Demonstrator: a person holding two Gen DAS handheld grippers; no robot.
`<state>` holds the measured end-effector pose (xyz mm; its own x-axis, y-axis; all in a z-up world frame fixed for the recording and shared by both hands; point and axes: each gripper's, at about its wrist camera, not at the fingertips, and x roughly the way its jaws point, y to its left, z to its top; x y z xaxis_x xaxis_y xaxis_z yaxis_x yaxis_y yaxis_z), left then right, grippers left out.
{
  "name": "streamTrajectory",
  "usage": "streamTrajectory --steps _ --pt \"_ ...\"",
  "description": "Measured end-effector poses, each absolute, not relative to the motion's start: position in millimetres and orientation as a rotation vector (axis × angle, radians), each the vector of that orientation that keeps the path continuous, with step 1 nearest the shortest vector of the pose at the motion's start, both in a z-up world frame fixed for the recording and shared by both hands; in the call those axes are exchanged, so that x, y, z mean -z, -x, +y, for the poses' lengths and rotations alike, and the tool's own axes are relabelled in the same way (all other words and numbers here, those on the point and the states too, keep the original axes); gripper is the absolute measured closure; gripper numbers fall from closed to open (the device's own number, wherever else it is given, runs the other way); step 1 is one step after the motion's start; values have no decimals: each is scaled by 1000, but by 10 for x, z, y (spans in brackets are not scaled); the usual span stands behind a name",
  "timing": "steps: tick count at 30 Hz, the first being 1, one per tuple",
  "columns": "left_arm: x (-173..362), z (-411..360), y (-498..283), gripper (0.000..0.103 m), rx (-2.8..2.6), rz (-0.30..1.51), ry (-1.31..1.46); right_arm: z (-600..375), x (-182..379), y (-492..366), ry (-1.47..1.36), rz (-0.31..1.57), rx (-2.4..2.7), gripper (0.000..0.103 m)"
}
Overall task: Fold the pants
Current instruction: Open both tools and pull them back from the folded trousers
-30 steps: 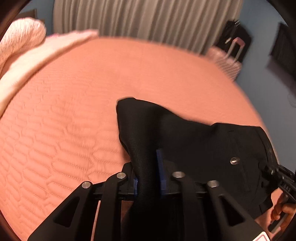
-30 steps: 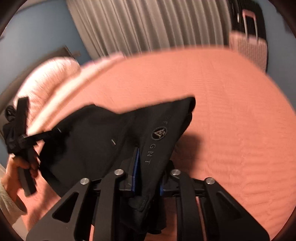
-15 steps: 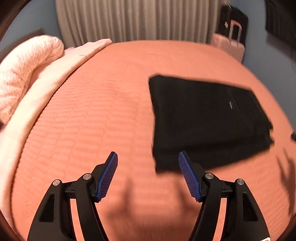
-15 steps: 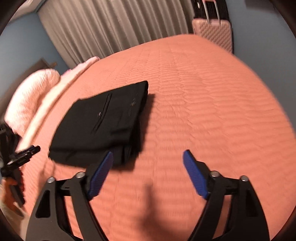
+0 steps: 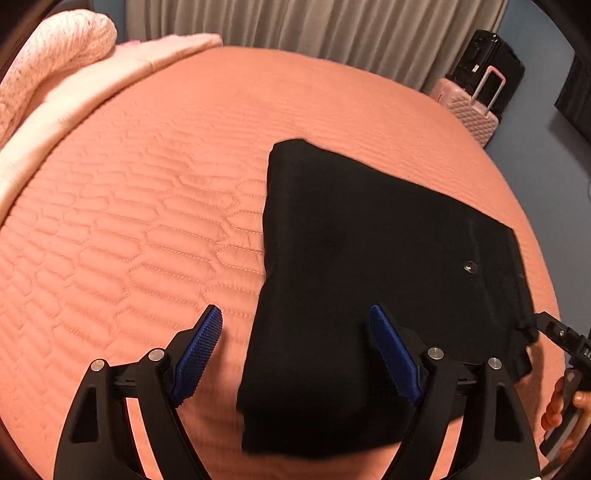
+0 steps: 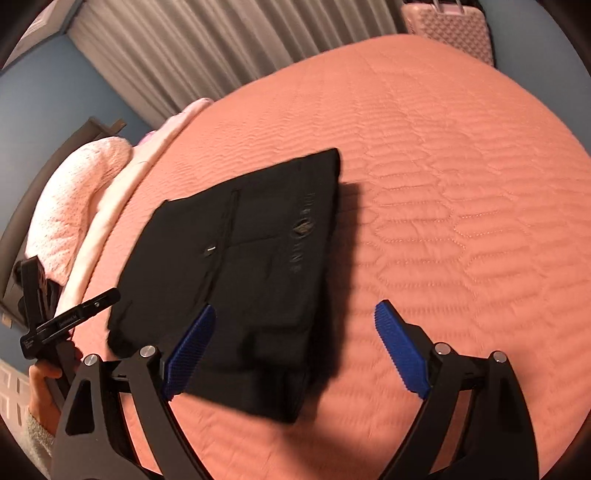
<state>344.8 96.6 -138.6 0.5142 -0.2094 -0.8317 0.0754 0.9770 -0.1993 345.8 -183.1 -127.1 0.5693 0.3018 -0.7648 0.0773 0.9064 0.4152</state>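
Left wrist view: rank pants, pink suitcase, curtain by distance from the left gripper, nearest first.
From the left gripper:
1. Pants, folded, just ahead and slightly right.
2. Pink suitcase, off the bed's far right corner.
3. Curtain, along the back wall.

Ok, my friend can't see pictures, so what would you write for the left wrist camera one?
Folded black pants lie flat on a quilted coral bedspread. The left gripper hovers over their near edge, its jaws open after just widening, nothing gripped. A pink suitcase stands by grey curtains behind.

Matt black cloth pants (image 5: pixel 369 258) — quilted coral bedspread (image 5: pixel 147 221).
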Motion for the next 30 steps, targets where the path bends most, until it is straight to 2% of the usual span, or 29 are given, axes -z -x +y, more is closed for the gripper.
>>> streamTrajectory --steps 3,10,16,29,30 --pt "1422 924 -3448 23 153 1024 121 -1807 1249 -3419 -419 949 -96 17" --pt "1129 421 -2937 23 32 845 -214 -1156 732 -3021 -154 826 -7 17" --pt "932 261 -2779 23 31 825 -207 -705 479 -2846 -43 777 5 15" --pt "911 221 -2803 23 15 833 -237 -769 484 -2890 -8 792 36 15" --pt "921 233 -2793 23 13 829 -241 -787 508 -2882 -5 797 43 13"
